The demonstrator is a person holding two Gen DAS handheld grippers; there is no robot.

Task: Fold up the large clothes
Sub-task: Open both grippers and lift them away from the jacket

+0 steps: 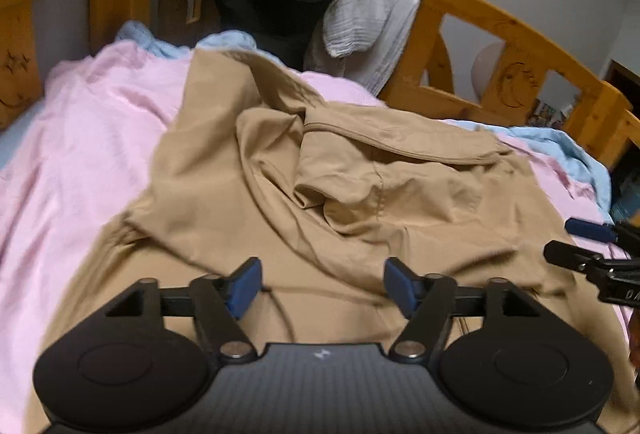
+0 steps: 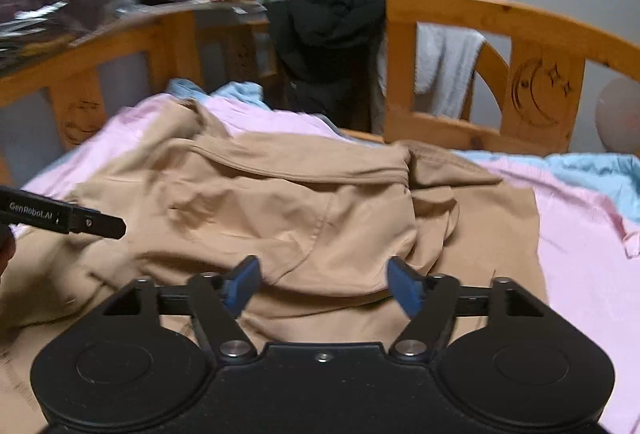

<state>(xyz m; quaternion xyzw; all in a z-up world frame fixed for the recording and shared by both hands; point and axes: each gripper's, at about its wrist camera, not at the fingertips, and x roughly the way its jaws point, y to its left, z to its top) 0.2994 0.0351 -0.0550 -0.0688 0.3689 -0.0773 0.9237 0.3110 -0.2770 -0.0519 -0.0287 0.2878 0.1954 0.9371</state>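
The tan hooded jacket (image 1: 340,194) is spread rumpled on the pink-sheeted bed (image 1: 92,122), both the left hand-held gripper (image 1: 322,286) and right hand-held gripper (image 2: 322,284) are held released and empty above it, and an edge must next be grasped for folding.

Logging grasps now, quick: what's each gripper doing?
Left gripper: open, holding nothing, above the tan garment.
Right gripper: open, holding nothing.

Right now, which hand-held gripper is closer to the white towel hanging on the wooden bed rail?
Probably the right hand-held gripper. It faces the white towel across the tan garment. The left hand-held gripper sits farther left, seeing the towel off to its right.
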